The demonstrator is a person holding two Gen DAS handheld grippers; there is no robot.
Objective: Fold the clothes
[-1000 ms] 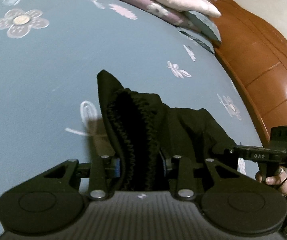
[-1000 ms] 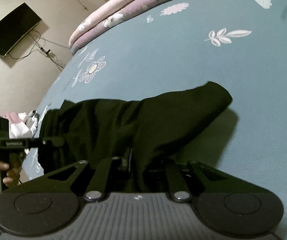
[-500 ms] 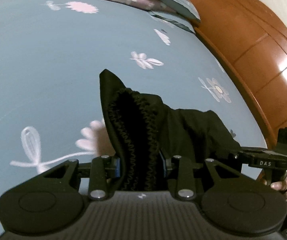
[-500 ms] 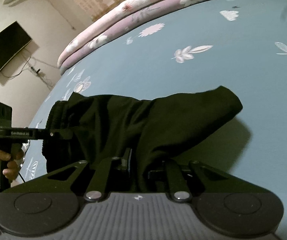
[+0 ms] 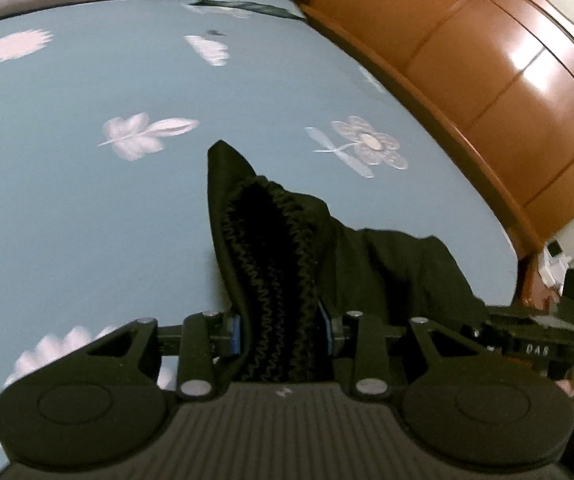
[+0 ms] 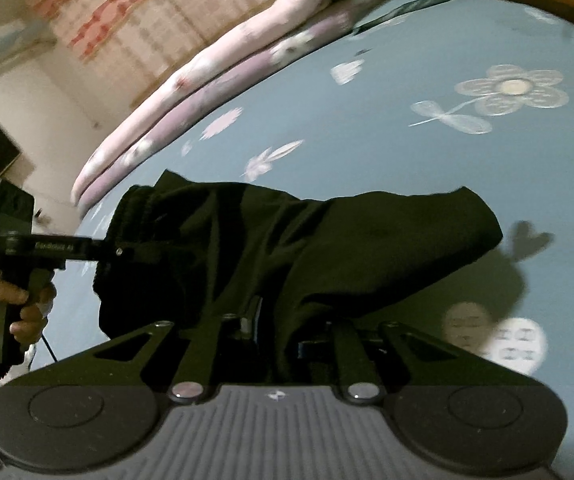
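Matt black cloth garment [image 5: 387, 264], ribbed elastic band; my bedsheet [image 5: 67, 200] smooth blue cotton-like cloth; headboard [image 5: 487, 64] glossy wood.

both grippers carried the black garment [image 6: 327, 248] headboard-ward.

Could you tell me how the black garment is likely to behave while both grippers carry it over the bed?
The garment will probably stay floppy: it sags between the left gripper and right gripper, with a loose end drooping. It seems light, since it hangs from two small pinches. The ruffled elastic band likely gives a bulkier, surer hold.
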